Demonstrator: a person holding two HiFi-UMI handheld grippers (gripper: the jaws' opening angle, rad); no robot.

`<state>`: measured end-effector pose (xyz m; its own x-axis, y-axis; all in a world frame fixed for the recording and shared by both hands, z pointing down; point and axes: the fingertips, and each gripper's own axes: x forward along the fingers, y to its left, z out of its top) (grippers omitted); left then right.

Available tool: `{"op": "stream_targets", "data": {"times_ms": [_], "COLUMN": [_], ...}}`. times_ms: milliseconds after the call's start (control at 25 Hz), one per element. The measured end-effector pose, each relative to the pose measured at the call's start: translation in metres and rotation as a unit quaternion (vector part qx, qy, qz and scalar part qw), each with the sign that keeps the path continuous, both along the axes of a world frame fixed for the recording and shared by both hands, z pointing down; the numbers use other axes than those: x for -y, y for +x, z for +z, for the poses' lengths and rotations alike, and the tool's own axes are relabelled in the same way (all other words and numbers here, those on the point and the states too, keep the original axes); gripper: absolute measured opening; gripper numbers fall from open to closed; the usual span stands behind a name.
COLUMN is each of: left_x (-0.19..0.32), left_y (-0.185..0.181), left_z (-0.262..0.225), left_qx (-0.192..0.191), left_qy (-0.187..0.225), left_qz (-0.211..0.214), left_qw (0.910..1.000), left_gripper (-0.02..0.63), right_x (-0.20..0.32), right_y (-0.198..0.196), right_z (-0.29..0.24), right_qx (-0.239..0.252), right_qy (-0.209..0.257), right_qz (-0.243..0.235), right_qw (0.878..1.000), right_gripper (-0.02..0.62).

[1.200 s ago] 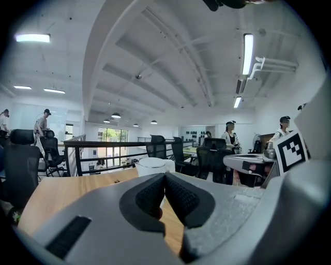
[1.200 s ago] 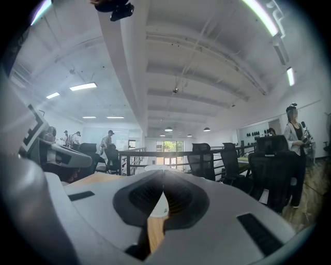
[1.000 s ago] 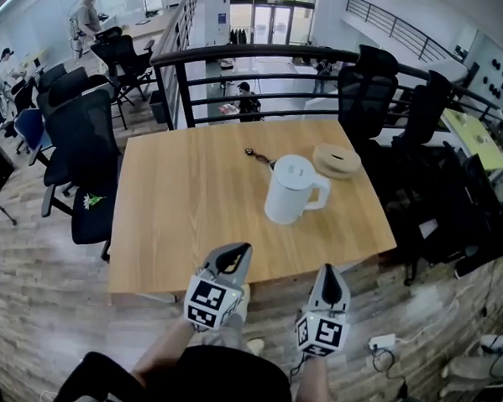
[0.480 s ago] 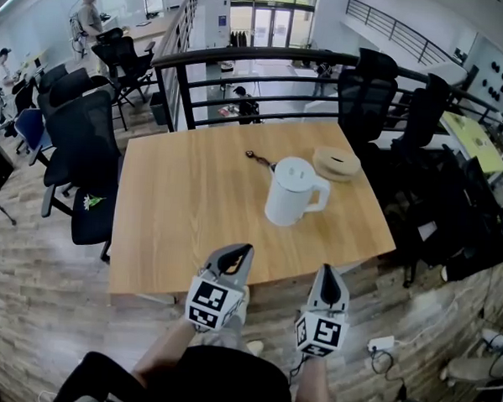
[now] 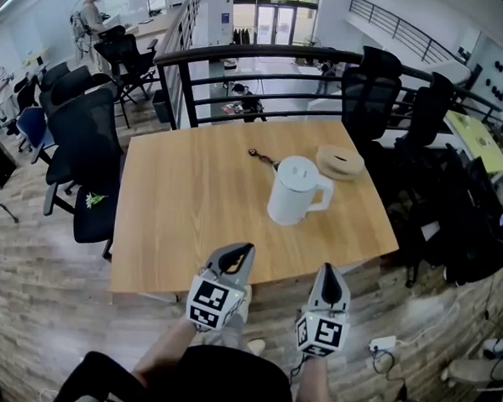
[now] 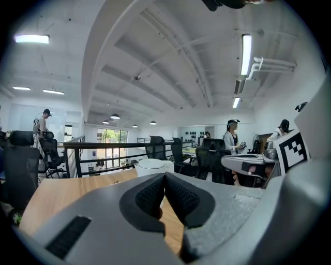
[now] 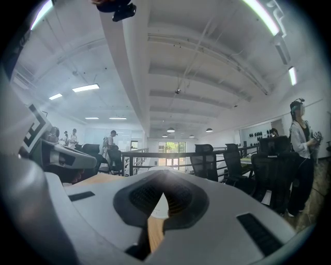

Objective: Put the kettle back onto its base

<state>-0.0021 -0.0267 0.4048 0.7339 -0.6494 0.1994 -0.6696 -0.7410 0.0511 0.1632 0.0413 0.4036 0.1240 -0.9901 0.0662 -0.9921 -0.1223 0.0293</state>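
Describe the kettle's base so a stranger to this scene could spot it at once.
Find the wooden table by the black railing and look to its far right part, where a white kettle stands. Just beyond the kettle lies the base: a low, round, tan disc, unlike the tall kettle and the small dark object further left.

Wood and plastic
The tabletop (image 5: 184, 209) is matt, light-grained wood; the kettle (image 5: 296, 192) looks smooth white plastic, its base (image 5: 339, 162) matt tan. The left tongs (image 6: 164, 178) and right tongs (image 7: 164, 192) are matt grey plastic, pads (image 6: 181, 199) black and ribbed.
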Motion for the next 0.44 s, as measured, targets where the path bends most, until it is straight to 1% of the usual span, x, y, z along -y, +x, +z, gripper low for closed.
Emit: {"op": "stream_targets", "data": {"times_ms": [120, 240, 440], "left_x": [0.0006, 0.0009, 0.0015], "left_y": [0.0012, 0.0025, 0.0043], "left_z": [0.0002, 0.0016, 0.0041], "left_qx": [0.0, 0.001, 0.002], "left_qy": [-0.001, -0.001, -0.004], "left_qz": [0.0, 0.0, 0.002], "left_qw": [1.0, 1.0, 1.0], "left_gripper": [0.003, 0.003, 0.003], "right_x": [0.0009, 0.0007, 0.0026], "right_y": [0.0004, 0.0012, 0.0016], "right_z": [0.0007, 0.0048, 0.0035], "right_qx": [0.001, 0.0, 0.002], "right_qy": [0.001, -0.007, 0.006], "right_qz": [-0.002, -0.003, -0.004], "right_qw": [1.0, 1.0, 1.0], "right_gripper": [-0.003, -0.003, -0.003]}}
